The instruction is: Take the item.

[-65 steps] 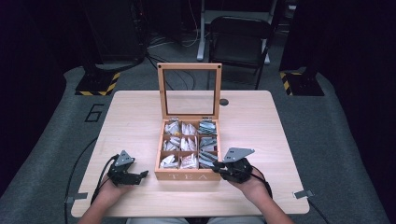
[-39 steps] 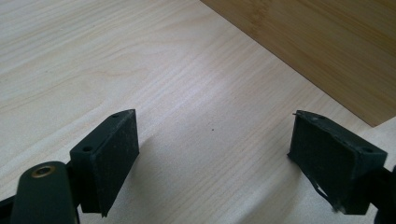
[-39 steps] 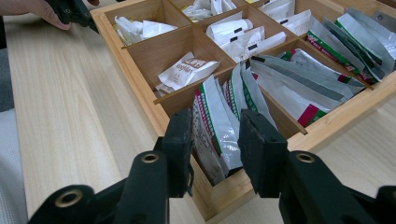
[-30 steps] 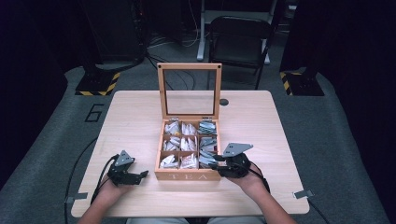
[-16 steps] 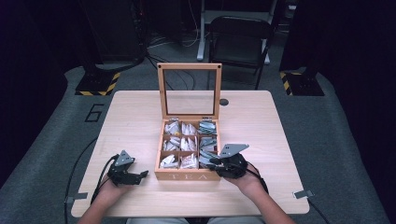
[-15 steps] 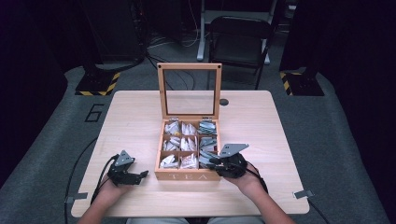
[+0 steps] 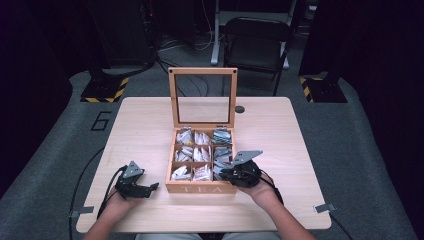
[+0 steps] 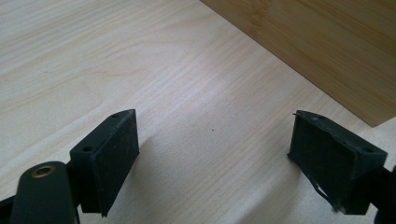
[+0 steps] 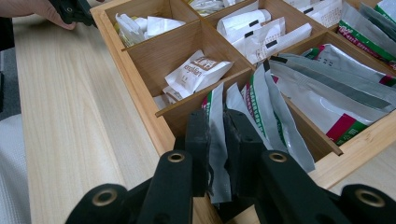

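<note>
Far left, left gripper [image 7: 150,188] sits low over the table [image 7: 300,150] w/ jaws wide apart, holding nothing, tea box [image 8: 327,51] wall just beside it. Fine there, but it could press the box down if it lifts.

Mid: box [image 7: 200,189] open, lid upright, six compartments of sachets.

Right side, right gripper [image 9: 217,149] is pinched tight on a silver tea packet [image 9: 215,140] in the box's near right compartment, gripping its edge. Best move imo: pull straight up, slowly, so neighbouring packets [image 9: 275,121] don't drag out w/ it; keep the grip firm, foil looks slippery.
</note>
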Action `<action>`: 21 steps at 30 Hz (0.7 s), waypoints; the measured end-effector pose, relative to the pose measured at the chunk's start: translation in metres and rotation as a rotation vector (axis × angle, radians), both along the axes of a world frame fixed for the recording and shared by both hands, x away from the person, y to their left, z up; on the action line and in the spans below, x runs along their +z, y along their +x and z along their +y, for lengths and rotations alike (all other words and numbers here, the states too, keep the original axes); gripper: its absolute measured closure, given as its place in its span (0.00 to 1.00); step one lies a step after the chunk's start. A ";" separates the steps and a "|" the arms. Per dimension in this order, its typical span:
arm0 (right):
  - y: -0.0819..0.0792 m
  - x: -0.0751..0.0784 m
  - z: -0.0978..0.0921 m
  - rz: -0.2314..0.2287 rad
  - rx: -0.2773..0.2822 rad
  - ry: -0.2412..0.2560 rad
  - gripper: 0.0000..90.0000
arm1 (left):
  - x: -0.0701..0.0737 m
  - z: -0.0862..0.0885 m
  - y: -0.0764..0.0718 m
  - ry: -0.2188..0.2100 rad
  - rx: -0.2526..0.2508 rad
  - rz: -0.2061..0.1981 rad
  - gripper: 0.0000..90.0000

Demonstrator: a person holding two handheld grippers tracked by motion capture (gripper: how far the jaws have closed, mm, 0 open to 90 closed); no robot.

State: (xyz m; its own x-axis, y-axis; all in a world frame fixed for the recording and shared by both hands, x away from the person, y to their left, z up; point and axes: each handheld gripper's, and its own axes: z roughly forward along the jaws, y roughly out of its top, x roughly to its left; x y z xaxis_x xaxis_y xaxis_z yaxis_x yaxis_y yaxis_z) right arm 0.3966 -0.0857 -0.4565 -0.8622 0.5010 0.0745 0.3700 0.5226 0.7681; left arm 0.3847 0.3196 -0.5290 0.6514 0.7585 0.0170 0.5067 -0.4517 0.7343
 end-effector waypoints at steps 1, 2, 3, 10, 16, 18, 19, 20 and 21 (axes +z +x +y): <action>0.001 0.000 0.000 -0.006 0.006 -0.004 0.89 | 0.000 0.000 0.000 0.000 0.000 0.000 0.17; 0.001 0.000 0.000 -0.006 0.006 -0.004 0.89 | 0.000 0.000 0.000 0.000 0.000 0.000 0.17; 0.001 -0.001 0.001 0.000 0.007 -0.003 0.89 | -0.001 -0.001 0.000 -0.002 0.008 -0.011 0.17; 0.002 -0.002 0.003 0.015 0.004 -0.007 0.89 | -0.001 -0.001 0.000 -0.003 0.008 -0.011 0.17; 0.004 -0.002 0.003 0.034 0.012 -0.007 0.88 | -0.001 -0.001 0.000 -0.004 0.008 -0.010 0.17; 0.005 0.000 0.004 0.039 0.022 -0.027 0.90 | -0.001 -0.001 0.000 -0.004 0.008 -0.010 0.17; 0.006 0.000 0.004 0.036 0.018 -0.024 0.91 | -0.001 -0.001 0.000 -0.004 0.009 -0.010 0.17; 0.006 0.000 0.004 0.036 0.018 -0.024 0.91 | -0.001 -0.001 0.000 -0.005 0.009 -0.010 0.17; 0.007 0.000 0.004 0.037 0.030 -0.027 0.91 | -0.001 -0.001 0.000 -0.005 0.009 -0.010 0.17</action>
